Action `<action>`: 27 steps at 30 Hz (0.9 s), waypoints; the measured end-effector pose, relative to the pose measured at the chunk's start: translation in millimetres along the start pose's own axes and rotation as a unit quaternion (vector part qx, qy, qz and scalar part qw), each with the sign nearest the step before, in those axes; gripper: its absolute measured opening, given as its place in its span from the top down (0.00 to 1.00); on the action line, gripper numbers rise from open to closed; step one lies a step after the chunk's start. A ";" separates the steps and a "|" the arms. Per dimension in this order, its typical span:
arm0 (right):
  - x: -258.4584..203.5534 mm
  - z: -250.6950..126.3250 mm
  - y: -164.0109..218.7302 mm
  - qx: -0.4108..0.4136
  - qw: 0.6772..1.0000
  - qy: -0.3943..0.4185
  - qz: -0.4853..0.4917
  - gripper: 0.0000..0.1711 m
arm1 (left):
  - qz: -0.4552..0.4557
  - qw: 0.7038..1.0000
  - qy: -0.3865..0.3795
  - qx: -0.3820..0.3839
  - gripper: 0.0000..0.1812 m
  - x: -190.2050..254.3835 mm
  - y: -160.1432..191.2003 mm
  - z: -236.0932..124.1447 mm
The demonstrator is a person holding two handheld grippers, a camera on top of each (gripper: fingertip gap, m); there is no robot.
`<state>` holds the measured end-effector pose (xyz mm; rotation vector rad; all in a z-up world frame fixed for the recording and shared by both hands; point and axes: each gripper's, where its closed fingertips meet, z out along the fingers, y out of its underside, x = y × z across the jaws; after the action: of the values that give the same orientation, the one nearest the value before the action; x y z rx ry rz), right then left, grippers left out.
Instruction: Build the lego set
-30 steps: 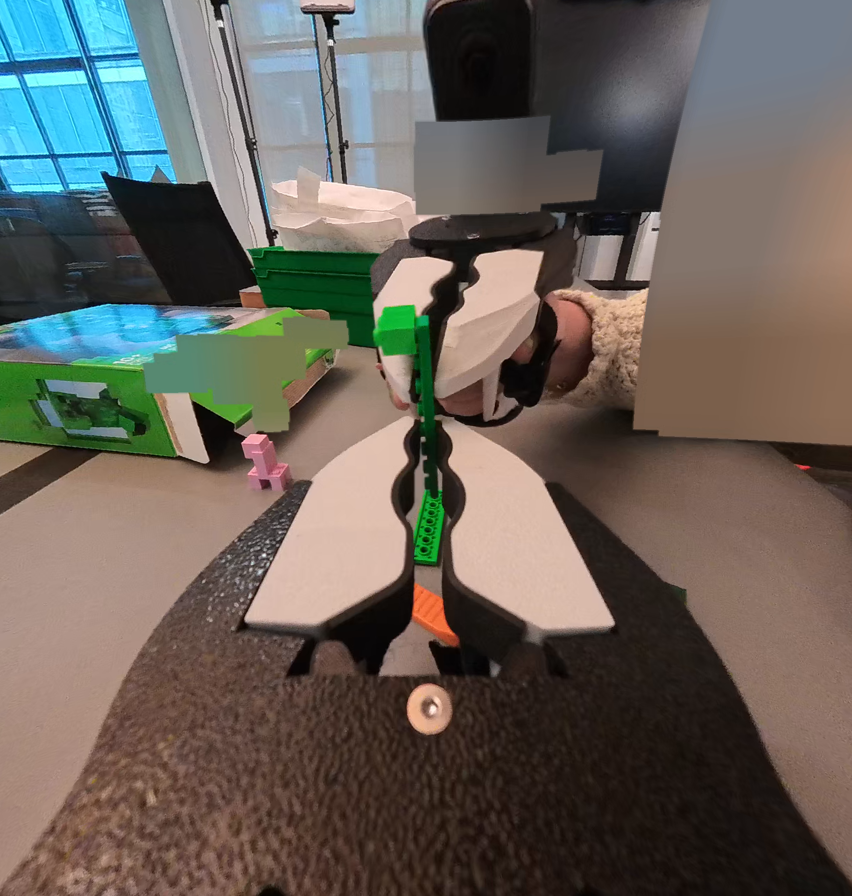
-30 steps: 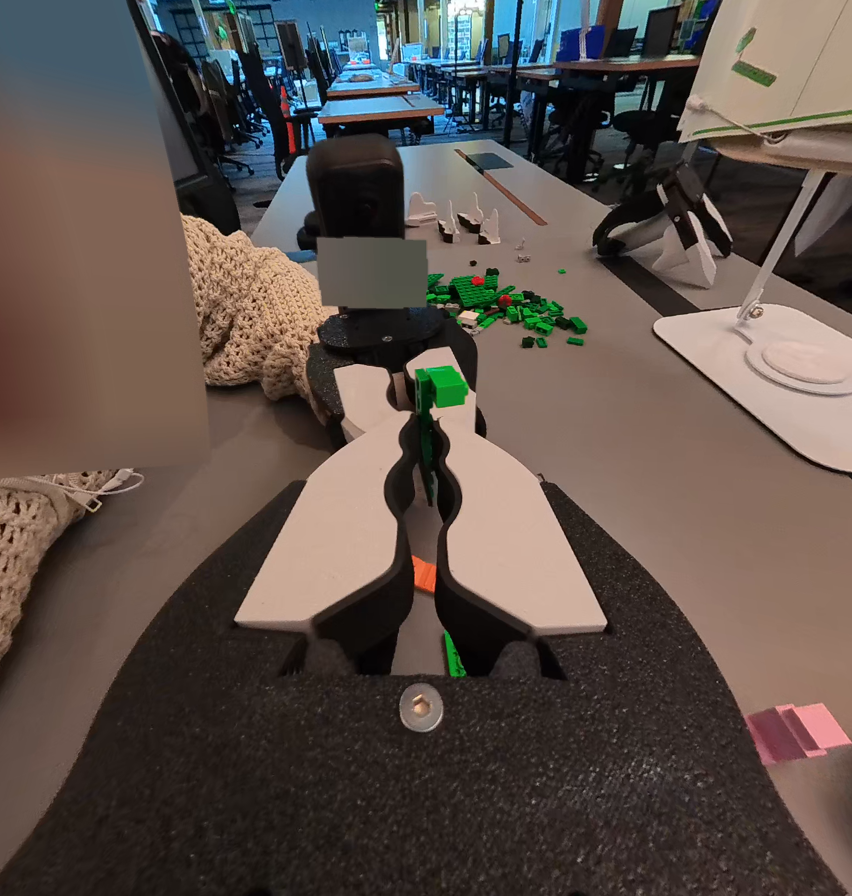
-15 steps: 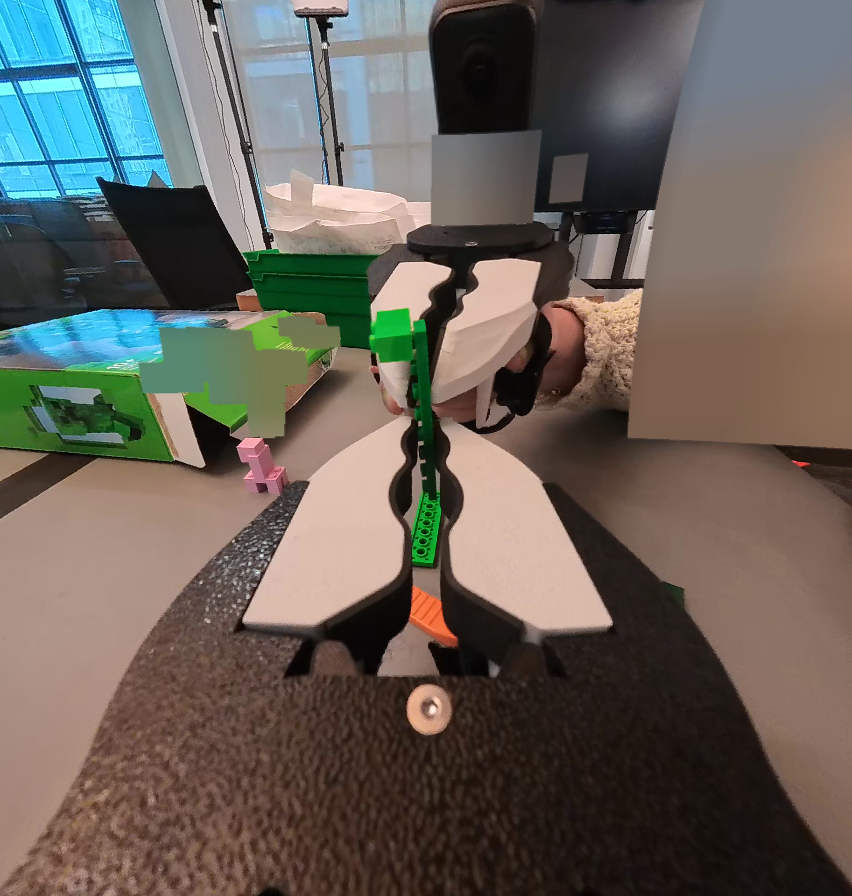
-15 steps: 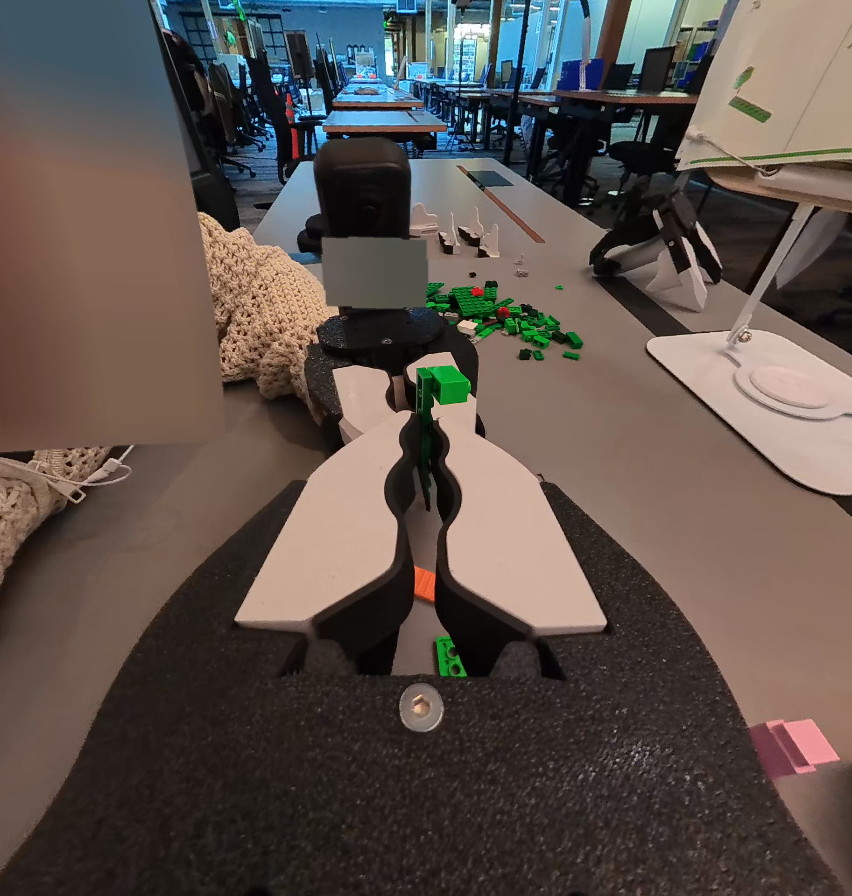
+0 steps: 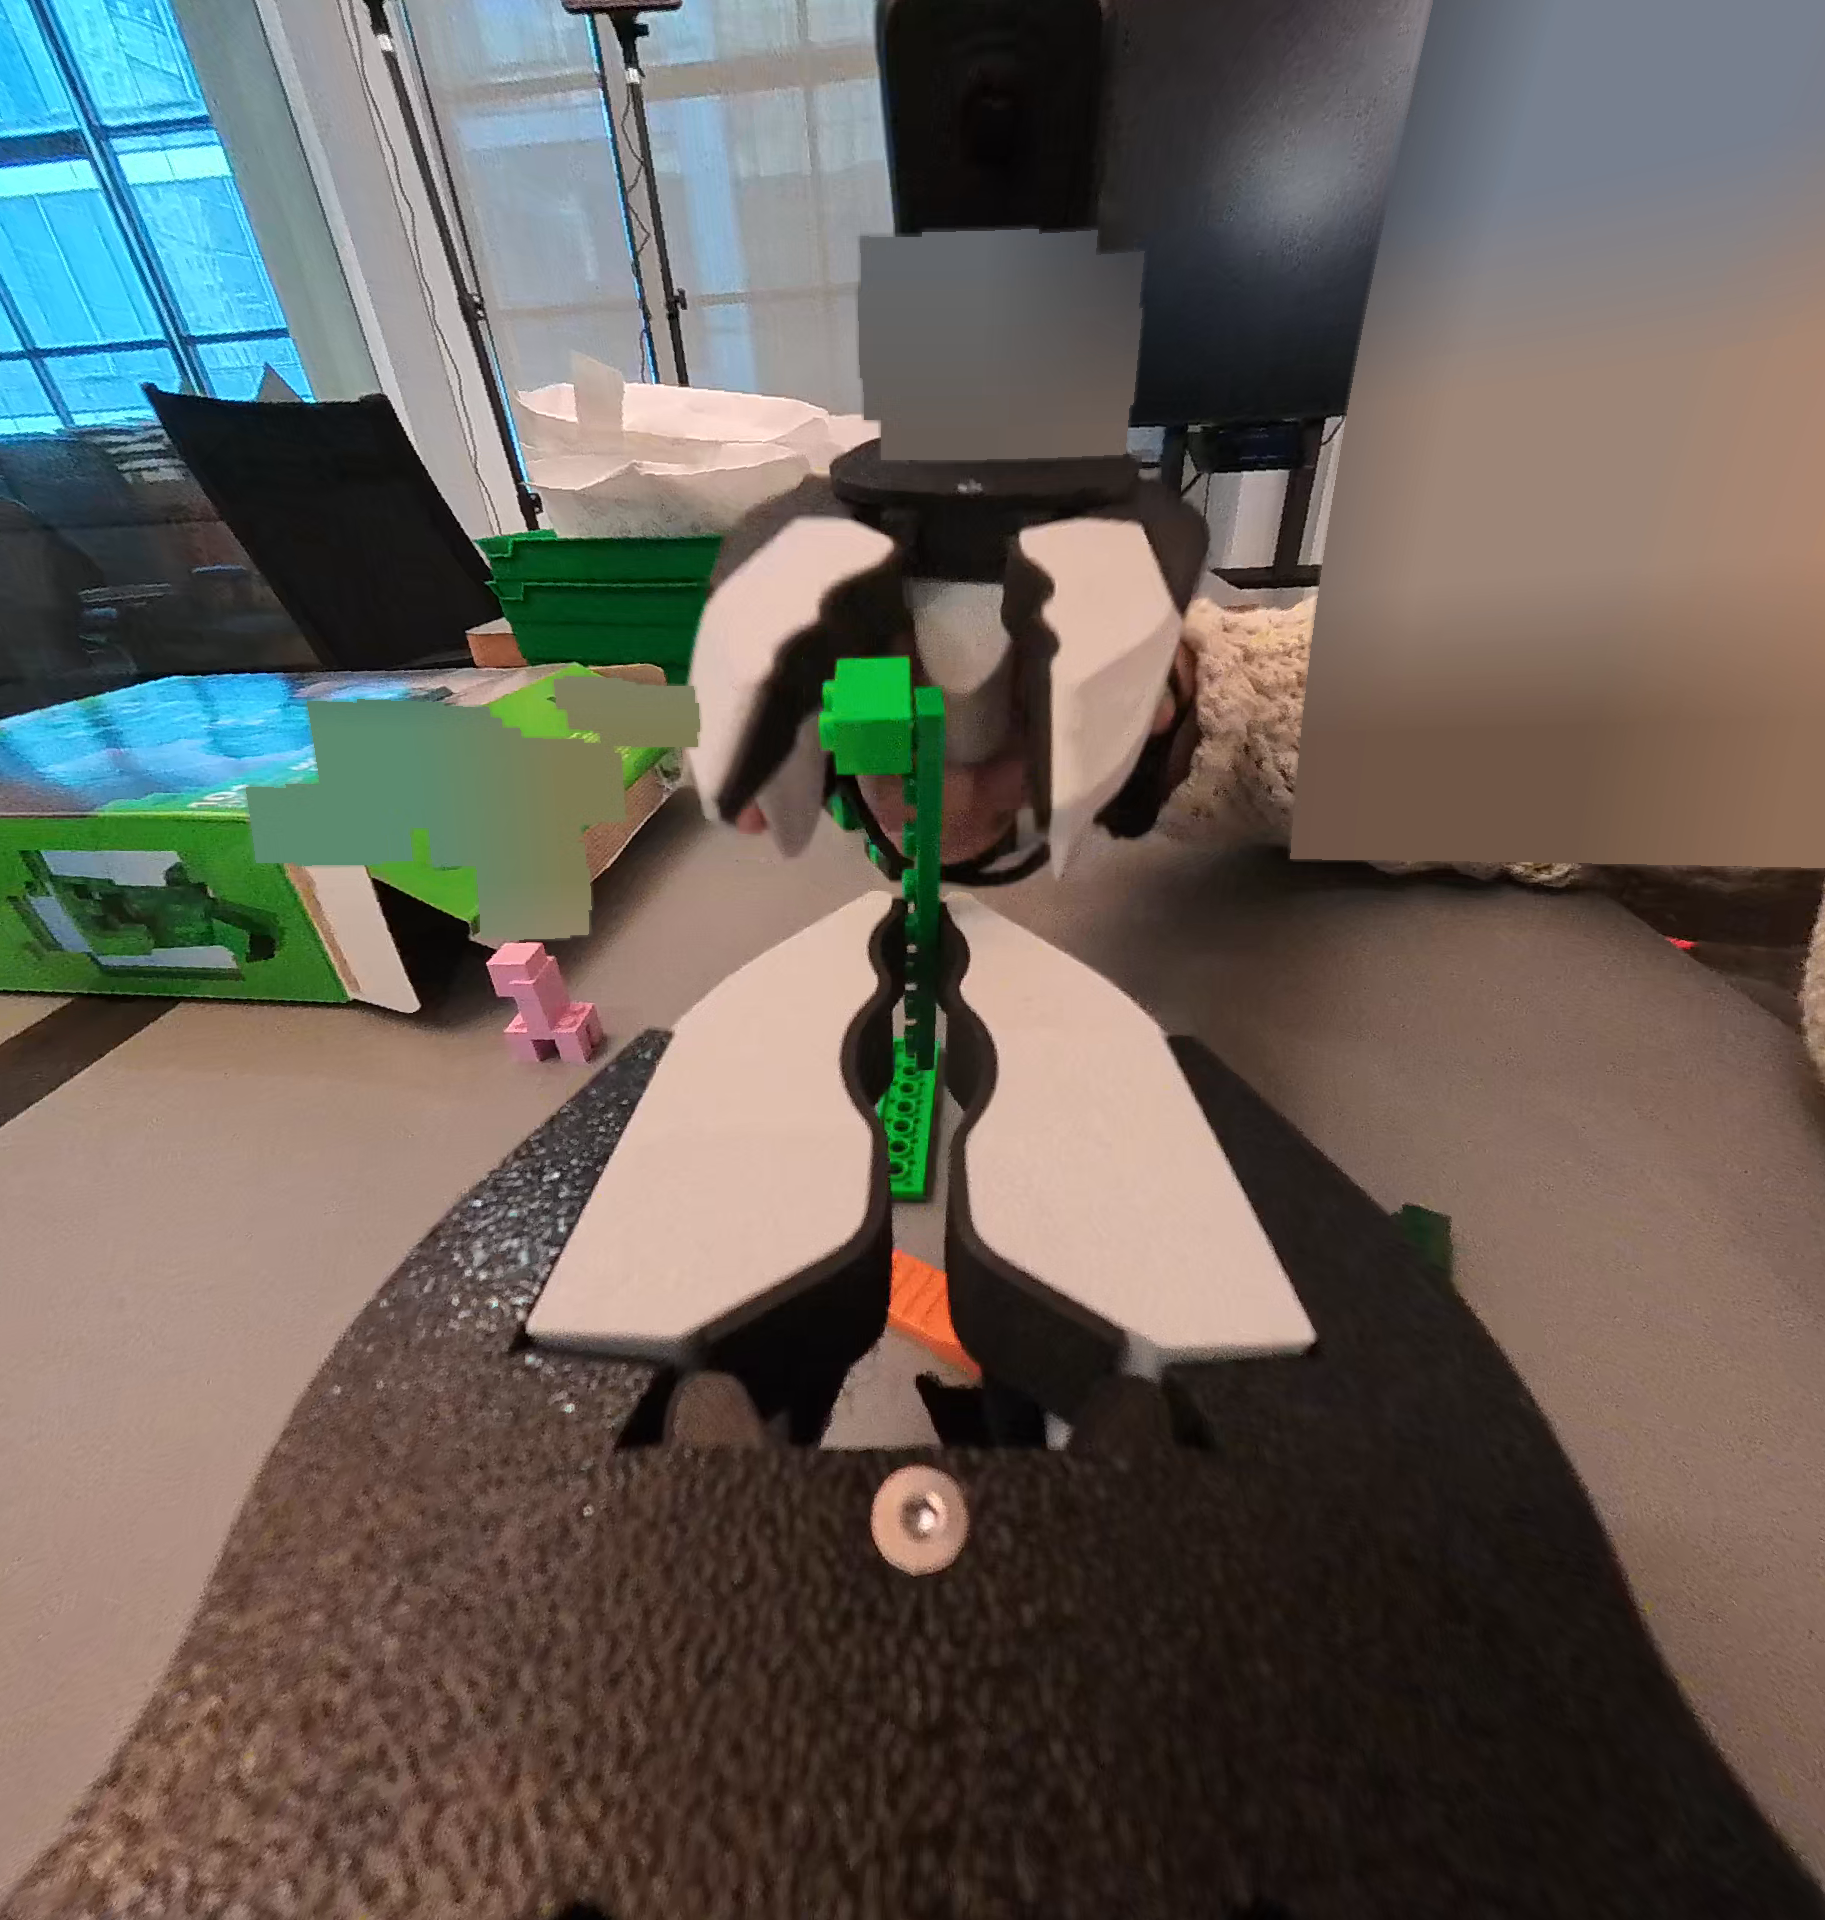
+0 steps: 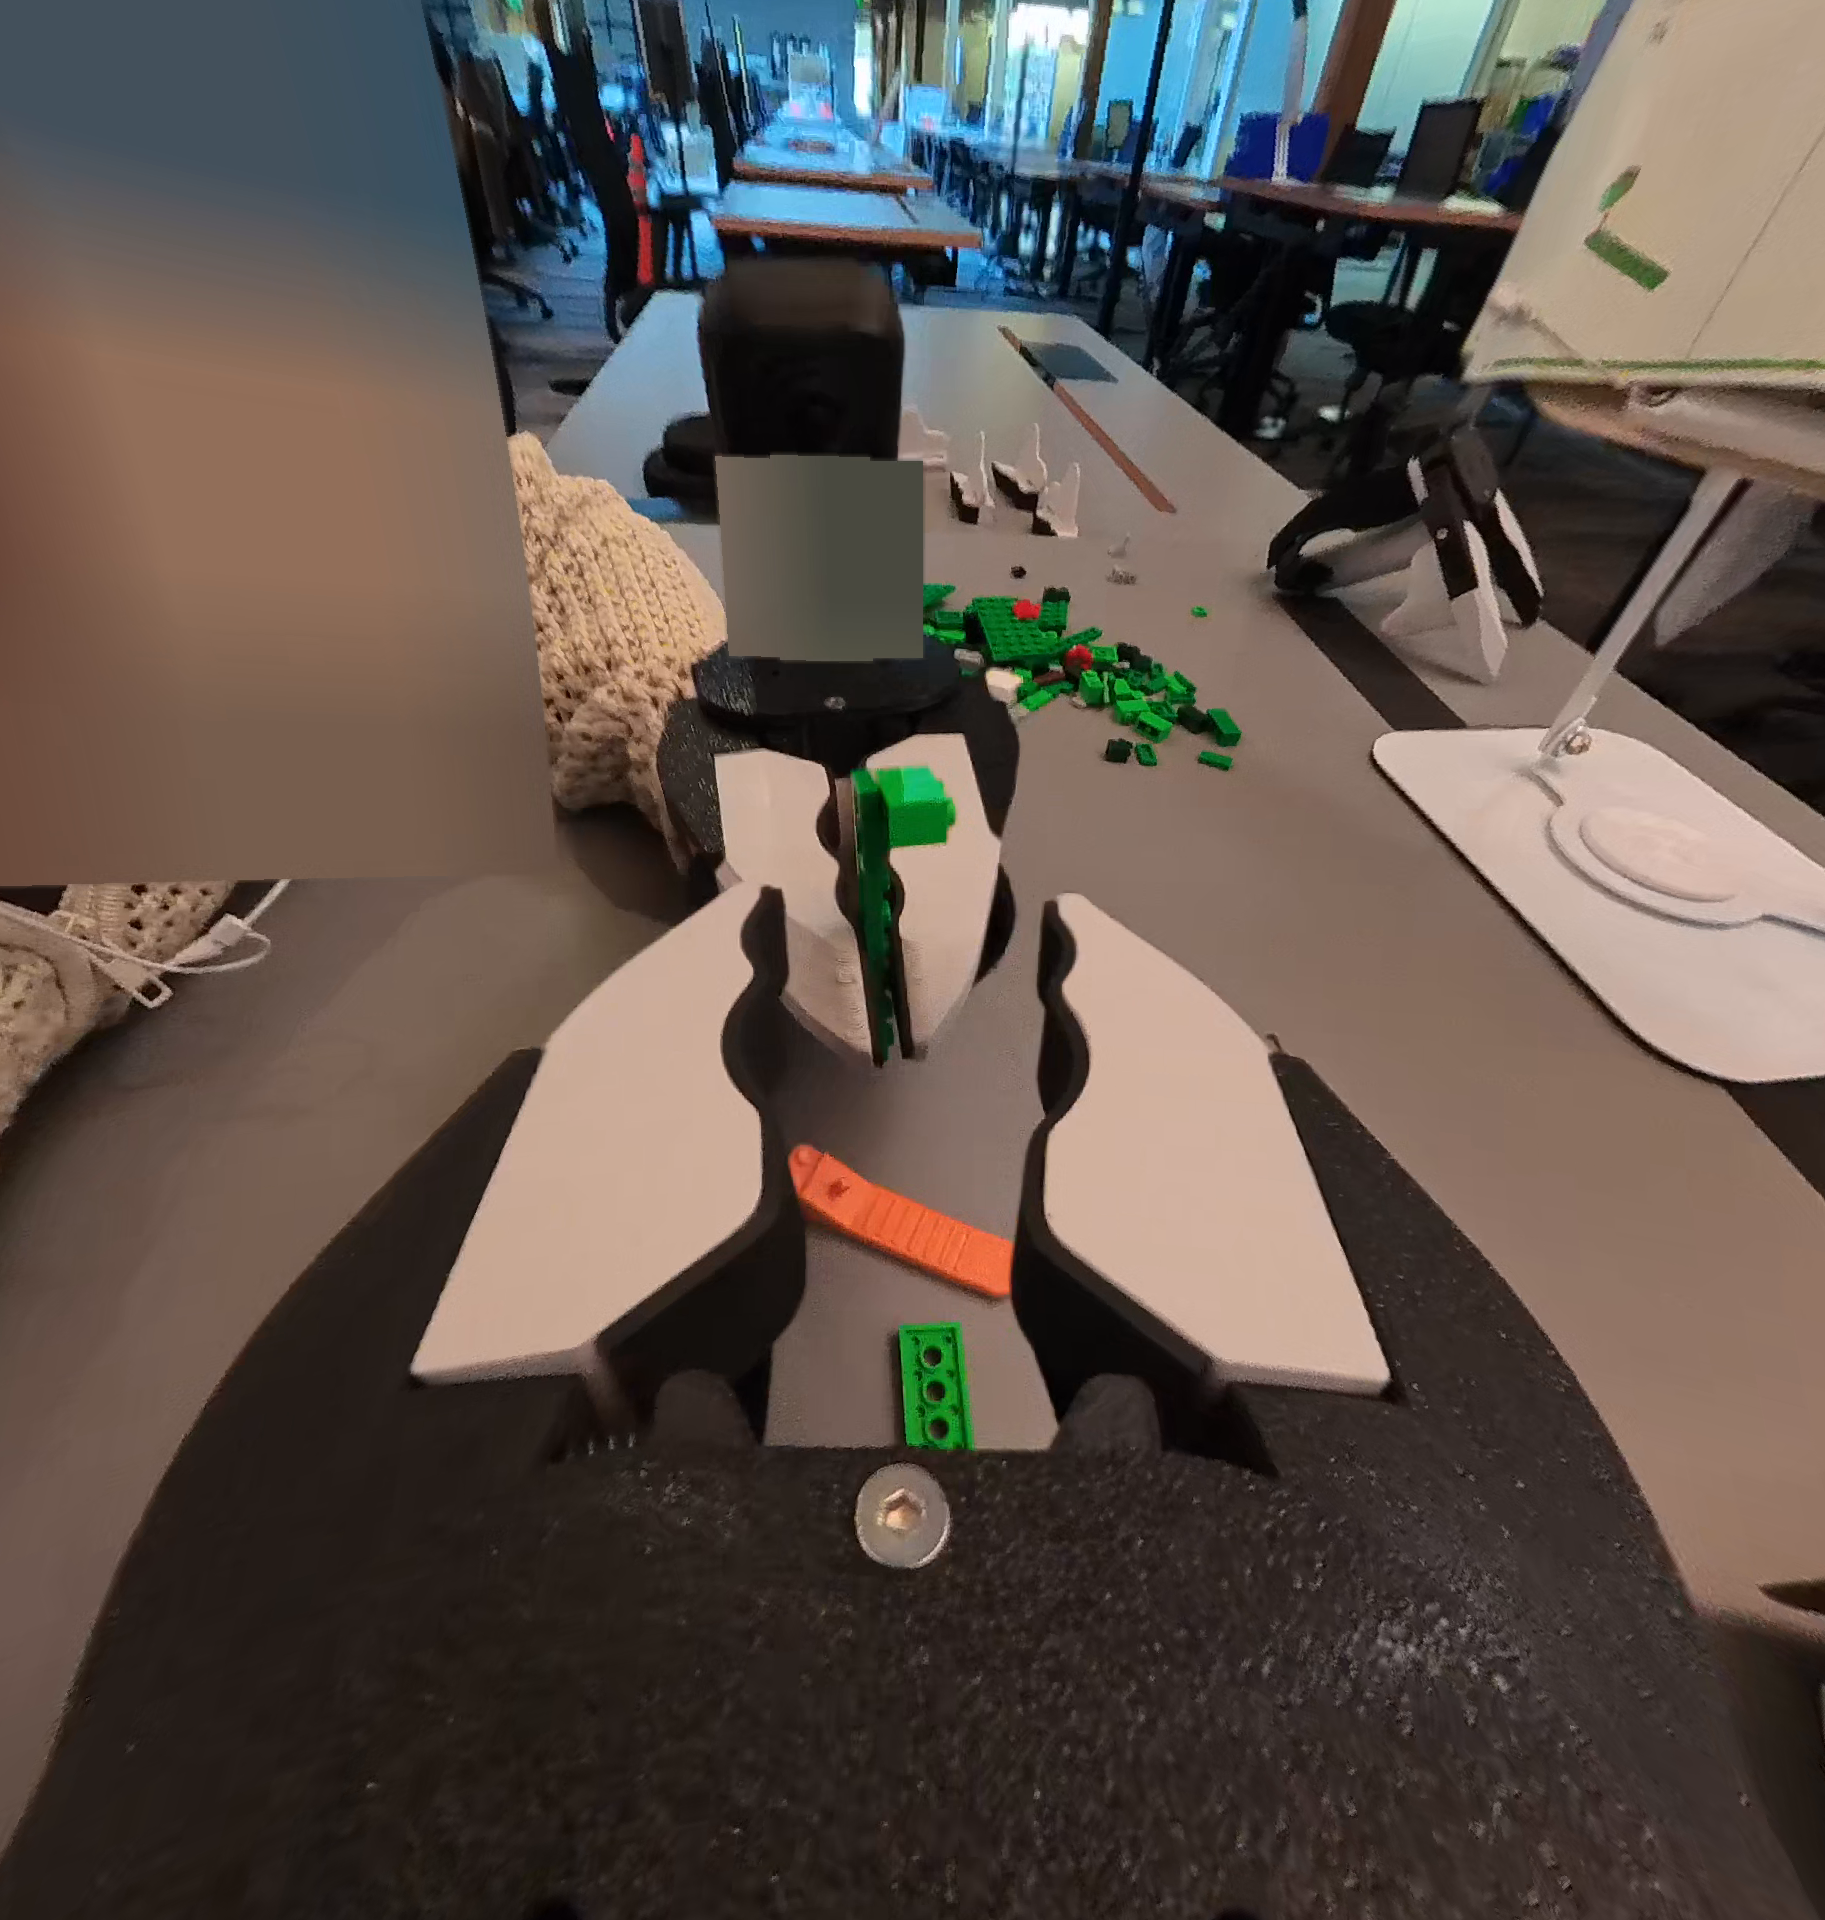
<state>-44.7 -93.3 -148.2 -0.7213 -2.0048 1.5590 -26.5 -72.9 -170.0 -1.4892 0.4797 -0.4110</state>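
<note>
My left gripper point(image 5: 918, 909) is shut on a thin green plate point(image 5: 923, 935) and holds it upright on edge above the grey table point(image 5: 212, 1195). A bright green brick point(image 5: 866, 717) is stuck to the plate's top, on the left side. My right gripper point(image 6: 908, 914) is open and empty, with its jaws wide apart on either side of the plate and not touching it. It also shows in the left wrist view point(image 5: 923, 831), facing me. The right wrist view shows the left gripper point(image 6: 887, 1049), the plate point(image 6: 872, 914) and the brick point(image 6: 918, 810).
An orange brick separator point(image 6: 903, 1236) and a small green plate point(image 6: 934, 1387) lie on the table below the grippers. A pile of green bricks point(image 6: 1084, 675) lies farther off. A booklet stand point(image 6: 1614, 883) is at the right. A green box point(image 5: 160, 831) and a pink figure point(image 5: 539, 1003) are at the left. Both grippers' tips are close together, under 4 cm apart.
My right gripper has opened, let go of the green plate and drawn back a little. My left gripper still holds the plate upright in about the same place.
</note>
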 end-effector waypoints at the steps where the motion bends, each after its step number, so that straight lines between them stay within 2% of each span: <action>1: -0.1 -2.4 -5.1 0.015 1.000 -0.001 -0.001 0.73 | 0.000 1.000 0.006 -0.003 0.98 1.0 0.9 0.3; 6: -11.7 -0.9 -13.5 0.014 0.998 0.005 -0.058 0.81 | 0.022 0.999 0.029 -0.017 0.98 9.5 4.4 2.4; 10: -16.7 2.4 -11.1 0.005 0.998 -0.006 -0.055 0.83 | 0.037 0.998 0.035 -0.024 0.98 13.6 6.2 3.2; 13: -18.1 2.7 -9.4 0.008 0.998 -0.010 -0.059 0.90 | 0.042 0.998 0.038 -0.026 0.98 15.1 6.8 3.4; 27: -31.7 1.2 -5.4 0.008 0.995 -0.061 -0.083 0.92 | 0.062 0.995 0.077 -0.033 0.98 28.4 9.6 3.4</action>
<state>-22.7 -116.6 -145.2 -0.4489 -2.0783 1.5521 -1.1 -85.0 -180.9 -1.4879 0.7106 -0.4165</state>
